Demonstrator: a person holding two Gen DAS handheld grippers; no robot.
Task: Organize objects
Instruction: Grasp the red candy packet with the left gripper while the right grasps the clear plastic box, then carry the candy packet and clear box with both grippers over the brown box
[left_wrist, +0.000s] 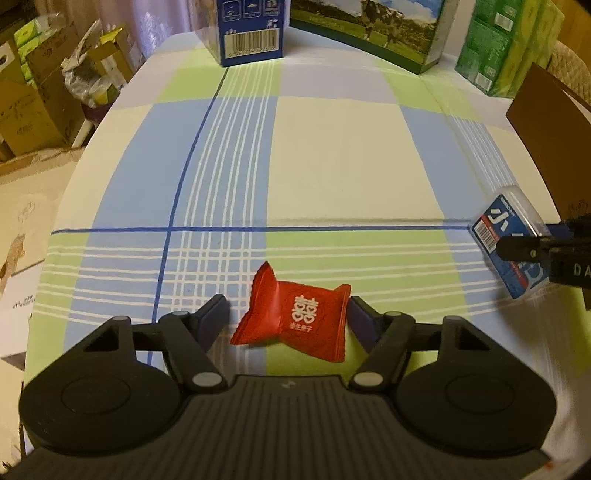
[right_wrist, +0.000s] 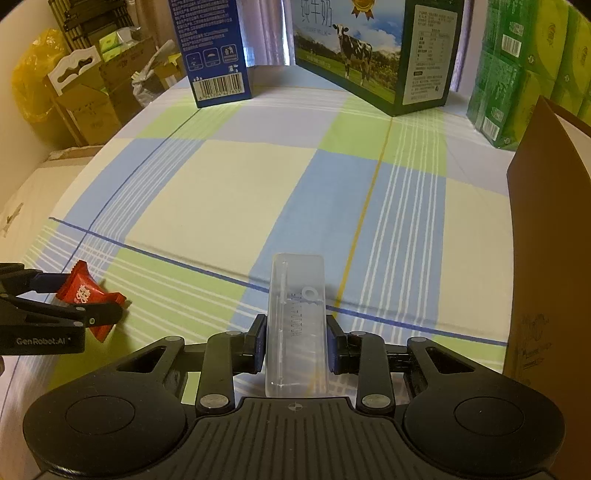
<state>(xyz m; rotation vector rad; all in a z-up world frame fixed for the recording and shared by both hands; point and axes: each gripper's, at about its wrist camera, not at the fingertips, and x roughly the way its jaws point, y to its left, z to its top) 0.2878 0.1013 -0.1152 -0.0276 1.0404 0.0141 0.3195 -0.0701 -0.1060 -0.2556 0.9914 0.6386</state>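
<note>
Right claw (right_wrist: 295, 345) around clear box (right_wrist: 296, 325)

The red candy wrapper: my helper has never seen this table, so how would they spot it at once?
Start at the checked blue, green and cream tablecloth, then its near edge. Between the open left claw lies a red foil candy wrapper with twisted ends, the only red thing there, stamped with white characters.

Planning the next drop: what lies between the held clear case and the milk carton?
Only bare checked cloth between the case and the carton, in the right wrist view.
</note>
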